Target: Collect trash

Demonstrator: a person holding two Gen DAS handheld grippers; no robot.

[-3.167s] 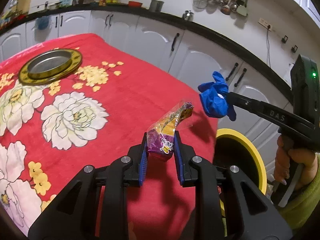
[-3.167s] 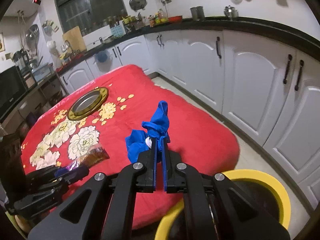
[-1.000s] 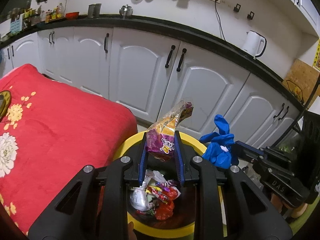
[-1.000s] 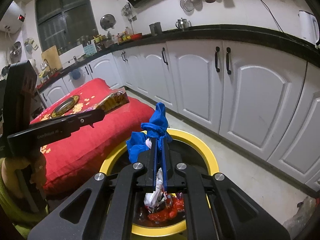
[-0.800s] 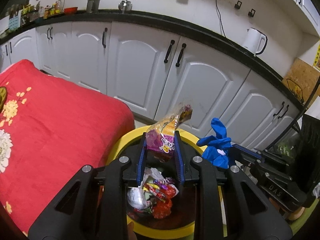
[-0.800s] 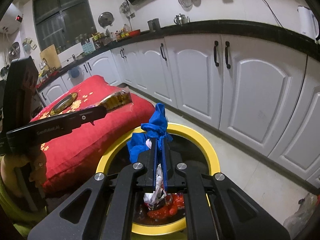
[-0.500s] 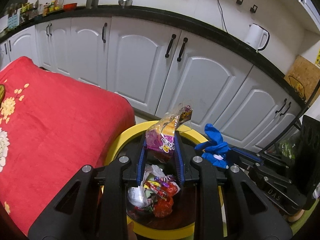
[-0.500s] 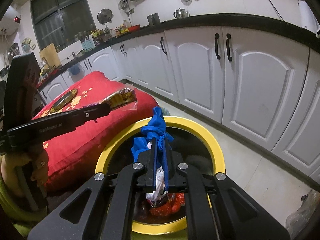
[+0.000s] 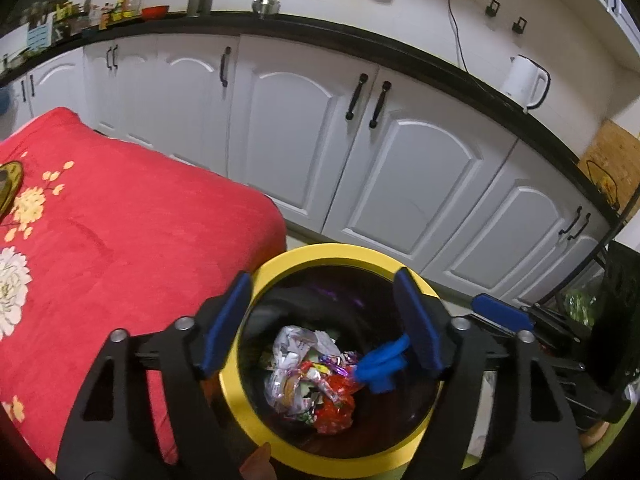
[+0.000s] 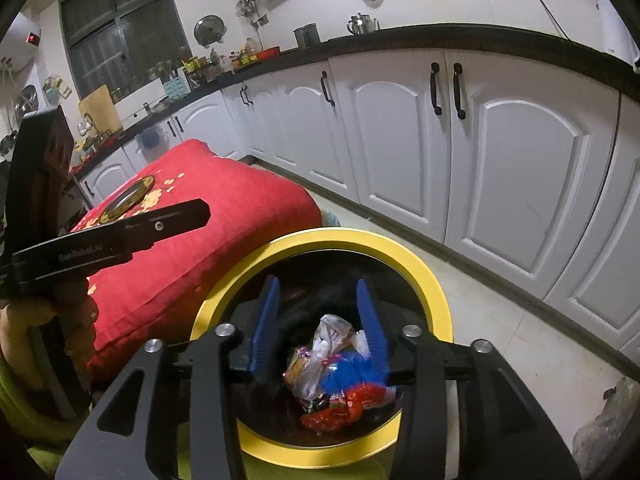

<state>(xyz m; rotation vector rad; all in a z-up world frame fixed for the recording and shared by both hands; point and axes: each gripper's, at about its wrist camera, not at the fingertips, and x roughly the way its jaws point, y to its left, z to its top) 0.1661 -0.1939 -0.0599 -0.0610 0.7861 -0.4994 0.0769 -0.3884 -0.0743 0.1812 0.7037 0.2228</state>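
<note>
Over the bin (image 9: 280, 268), release under way: my left hand-held gripper (image 9: 322, 320) hangs above the yellow rim with its jaws opening wide and nothing between the blue pads (image 9: 226, 316). My right hand-held gripper (image 10: 318, 320) is beside it, also over the bin, its jaws opening to a middling gap and likewise empty. In the left wrist view the right one shows only as a blue tip at the bin's far side, so I read its state from its own camera.

The trash lies below. A blue glove (image 9: 380, 362) sits crumpled against the inner wall, touching the heap of wrappers (image 9: 308, 376) on the bottom: clear film, a red packet, bits of foil. In the right wrist view the glove (image 10: 352, 368) rests beside a knotted clear bag (image 10: 320, 356). I cannot tell which wrapper in the pile came from which hand.

The step in hand, as I judge it, is the drop itself, and it looks complete for both pieces. The red worktop (image 9: 120, 220) with its flowered cloth stands just beside the bin; the part I can see carries only a round metal dish (image 10: 128, 198) near its far end, no loose litter.

Next move, by my reckoning: lift both hand-held grippers clear of the rim, swing back toward the worktop and look over the part now out of view for anything left to pick up. Jaws should stay apart for that approach.
</note>
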